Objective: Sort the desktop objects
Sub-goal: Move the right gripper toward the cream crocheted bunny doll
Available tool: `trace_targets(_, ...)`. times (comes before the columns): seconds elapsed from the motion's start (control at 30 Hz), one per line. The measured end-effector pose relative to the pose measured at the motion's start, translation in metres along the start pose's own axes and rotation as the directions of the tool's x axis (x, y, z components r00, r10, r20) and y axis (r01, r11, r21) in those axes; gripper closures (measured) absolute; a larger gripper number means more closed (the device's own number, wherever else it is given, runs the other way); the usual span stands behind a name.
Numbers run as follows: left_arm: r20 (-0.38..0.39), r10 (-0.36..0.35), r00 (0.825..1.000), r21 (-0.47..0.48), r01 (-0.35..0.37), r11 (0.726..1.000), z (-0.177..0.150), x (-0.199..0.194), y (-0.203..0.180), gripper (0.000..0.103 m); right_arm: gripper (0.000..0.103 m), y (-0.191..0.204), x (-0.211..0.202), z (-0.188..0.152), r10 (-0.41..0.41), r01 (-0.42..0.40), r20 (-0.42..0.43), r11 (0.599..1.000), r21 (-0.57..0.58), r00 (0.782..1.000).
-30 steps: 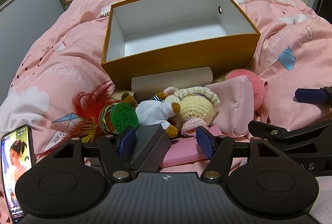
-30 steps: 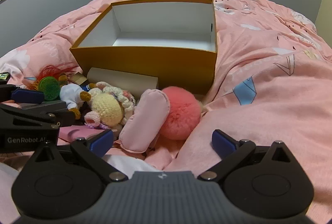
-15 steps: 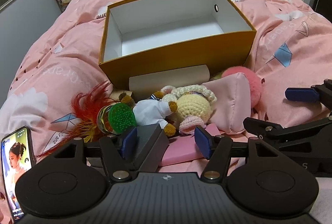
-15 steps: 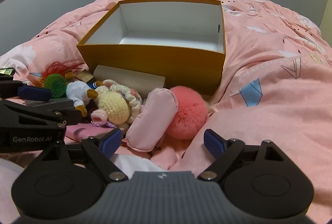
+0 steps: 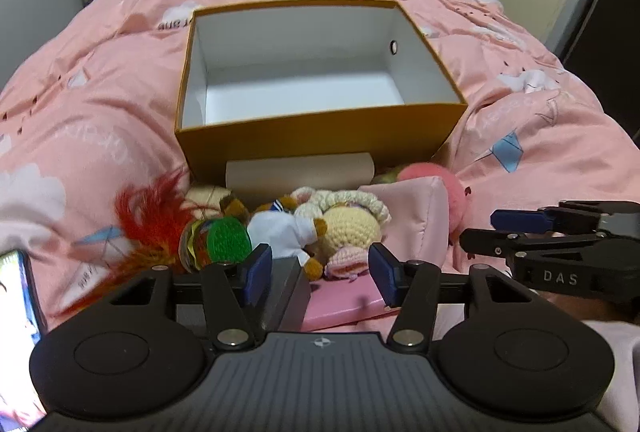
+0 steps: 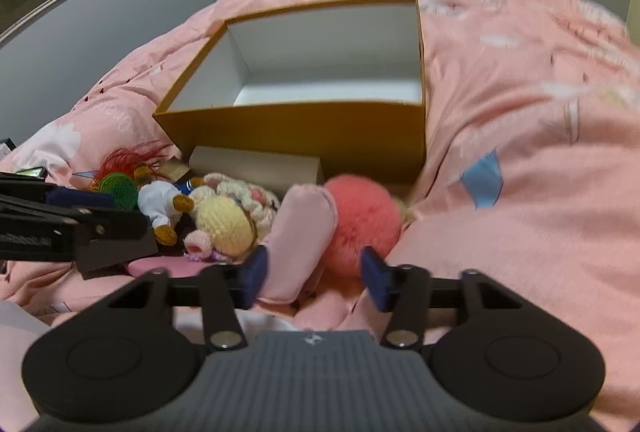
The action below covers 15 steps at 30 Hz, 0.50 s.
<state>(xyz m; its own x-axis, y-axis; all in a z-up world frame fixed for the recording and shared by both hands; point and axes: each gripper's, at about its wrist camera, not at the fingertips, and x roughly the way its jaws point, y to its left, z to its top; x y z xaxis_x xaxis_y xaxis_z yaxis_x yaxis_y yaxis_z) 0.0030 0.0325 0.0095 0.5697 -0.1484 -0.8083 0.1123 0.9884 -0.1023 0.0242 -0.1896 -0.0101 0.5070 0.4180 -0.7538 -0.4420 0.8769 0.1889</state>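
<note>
phone with lit screen (image 5: 16,312) on the pink quilt (image 5: 100,104) far left | left gripper (image 5: 318,272) closing around a dark grey block (image 5: 286,292), pads not seen pressing | open orange cardboard box (image 5: 320,140) behind toys | right gripper (image 6: 314,278) closing around the pink padded pouch (image 6: 300,236), not yet clamped

Left wrist view: looks forward and downward from close above the toy pile (image 5: 320,228), facing the open box (image 5: 320,140) on the bed (image 5: 100,104).
Right wrist view: same downward slant, set further right, box (image 6: 296,136) seen obliquely.
Shared: box, toys, pink bedding; each view catches the other tool at its edge.
</note>
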Motion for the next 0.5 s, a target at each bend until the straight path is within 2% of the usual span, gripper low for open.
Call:
trace_targets(0.07, 0.007, 0.029, 1.0, 0.015, -0.029, 0.999, 0.003, -0.003, 0.002, 0.04, 0.053, -0.002, 0.001, 0.003, 0.023, -0.023, -0.006, 1.0, 0.009, 1.0)
trace_targets(0.17, -0.013, 0.03, 0.999, 0.034, -0.03, 0.999, 0.008, -0.007, 0.008, 0.04, 0.053, 0.001, 0.002, 0.011, 0.069, -0.069, -0.015, 0.998, -0.002, 0.998)
trace_targets(0.27, -0.009, 0.034, 0.999, 0.04, -0.033, 0.999, 0.013, -0.014, 0.015, 0.04, 0.053, 0.013, 0.007, 0.021, 0.131, -0.132, -0.029, 0.99, -0.04, 0.991)
trace_targets(0.37, -0.016, 0.078, 0.997, 0.071, -0.077, 0.995, 0.014, -0.015, 0.017, 0.04, 0.053, 0.029, 0.016, 0.029, 0.172, -0.176, -0.053, 0.98, -0.093, 0.984)
trace_targets(0.43, -0.024, 0.091, 0.996, 0.083, -0.088, 0.993, 0.014, -0.013, 0.017, 0.04, 0.053, 0.036, 0.023, 0.033, 0.174, -0.181, -0.066, 0.977, -0.114, 0.982)
trace_targets(0.5, -0.032, 0.063, 0.997, 0.104, -0.06, 0.993, 0.016, -0.011, 0.015, 0.04, 0.053, 0.04, 0.03, 0.036, 0.169, -0.179, -0.085, 0.976, -0.128, 0.982)
